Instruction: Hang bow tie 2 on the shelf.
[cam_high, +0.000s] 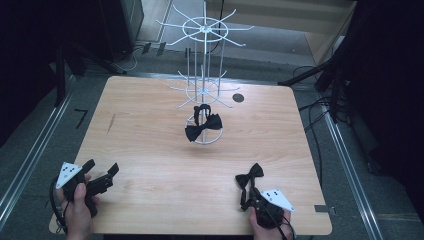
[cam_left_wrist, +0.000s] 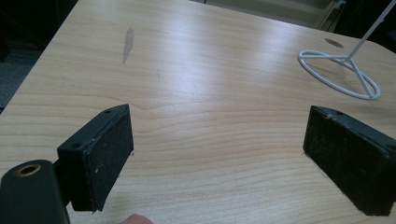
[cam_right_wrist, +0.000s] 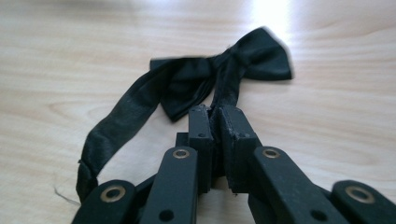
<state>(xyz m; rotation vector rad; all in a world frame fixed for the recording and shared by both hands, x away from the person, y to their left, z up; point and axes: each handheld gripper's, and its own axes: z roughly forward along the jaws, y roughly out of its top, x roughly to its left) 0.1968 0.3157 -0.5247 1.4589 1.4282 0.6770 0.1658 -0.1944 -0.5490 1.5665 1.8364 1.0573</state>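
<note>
High view: a pale wood bench (cam_high: 165, 165) stands on grey floor between dark curtains, carrying a white wire rack (cam_high: 204, 75). Near its front edge the right claw (cam_right_wrist: 215, 114) pinches a black bow tie's (cam_right_wrist: 219, 74) strap, while the left claw (cam_left_wrist: 215, 154) gapes wide, holding nothing.

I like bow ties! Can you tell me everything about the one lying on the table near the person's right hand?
The bow tie is black, of smooth, slightly shiny cloth, with two wings, a knot in the middle and a long strap that curls off to one side. It lies flat on the wooden table, near its front edge. The right tool is shut on its strap just behind the knot.
</note>
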